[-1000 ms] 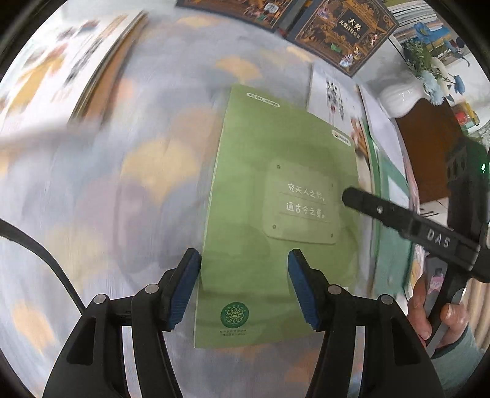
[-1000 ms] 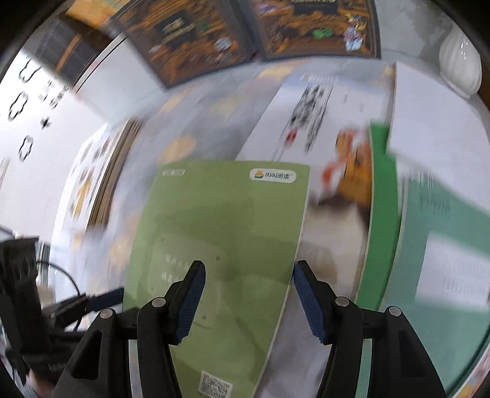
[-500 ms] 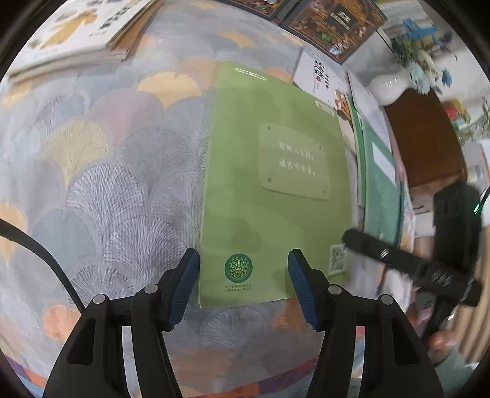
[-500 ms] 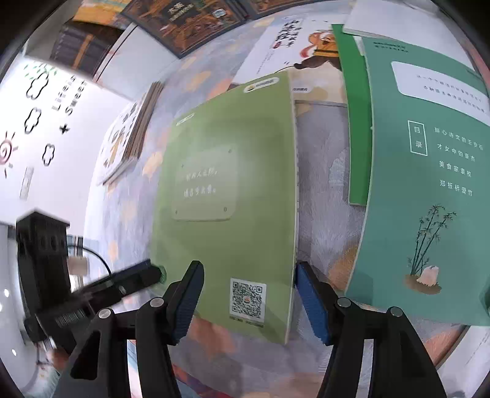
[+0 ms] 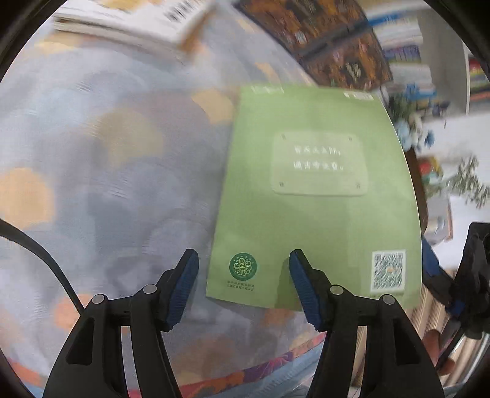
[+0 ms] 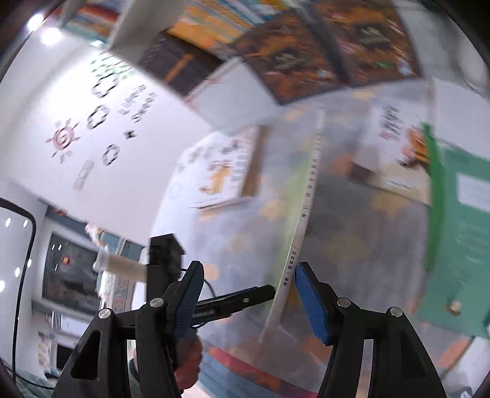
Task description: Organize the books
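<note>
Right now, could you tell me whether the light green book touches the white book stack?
Apart: the left wrist view shows patterned tablecloth between the light green book and the white book stack.

A white wall (image 6: 128, 147) carrying a pink sun decal (image 6: 62, 139) and black flower outlines fills the right wrist view toward ten o'clock. A fan-patterned tablecloth (image 5: 107, 183) in grey, orange and yellow covers the table, with a bookshelf (image 5: 407, 52) at one o'clock.

Both grippers have black fingers (image 5: 171, 309) with ribbed blue pads (image 6: 312, 303) and silver screws (image 5: 336, 289).
</note>
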`<action>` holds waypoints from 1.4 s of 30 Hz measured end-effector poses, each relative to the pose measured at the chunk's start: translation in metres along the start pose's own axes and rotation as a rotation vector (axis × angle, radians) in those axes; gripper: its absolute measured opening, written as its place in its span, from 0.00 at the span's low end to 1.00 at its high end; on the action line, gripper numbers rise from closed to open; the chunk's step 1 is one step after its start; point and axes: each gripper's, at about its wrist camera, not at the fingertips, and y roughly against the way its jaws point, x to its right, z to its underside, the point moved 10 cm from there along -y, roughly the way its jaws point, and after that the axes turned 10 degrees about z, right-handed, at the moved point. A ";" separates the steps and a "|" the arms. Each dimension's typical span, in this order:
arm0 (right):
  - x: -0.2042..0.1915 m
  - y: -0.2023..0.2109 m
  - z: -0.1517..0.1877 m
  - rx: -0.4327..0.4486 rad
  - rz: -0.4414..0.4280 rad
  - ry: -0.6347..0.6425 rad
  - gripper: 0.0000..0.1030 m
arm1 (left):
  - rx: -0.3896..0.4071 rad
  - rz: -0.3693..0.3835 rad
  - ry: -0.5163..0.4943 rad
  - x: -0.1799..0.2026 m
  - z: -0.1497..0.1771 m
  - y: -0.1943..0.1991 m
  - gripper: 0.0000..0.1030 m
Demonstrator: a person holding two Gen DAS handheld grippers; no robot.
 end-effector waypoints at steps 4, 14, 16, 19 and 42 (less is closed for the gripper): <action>-0.049 -0.025 0.004 -0.037 -0.057 0.076 0.59 | 0.127 0.001 0.050 -0.018 -0.012 0.054 0.57; -0.083 -0.091 0.038 -0.206 -0.064 0.085 0.60 | 0.295 -0.097 0.146 -0.090 -0.017 0.143 0.57; -0.070 -0.104 0.043 -0.231 -0.018 0.046 0.60 | 0.287 -0.110 0.151 -0.100 -0.014 0.140 0.57; -0.051 -0.123 0.048 -0.253 0.085 0.022 0.60 | 0.236 -0.110 0.158 -0.105 -0.014 0.126 0.60; 0.002 -0.179 0.052 -0.215 0.391 0.091 0.38 | 0.033 -0.168 -0.134 -0.103 -0.058 0.073 0.46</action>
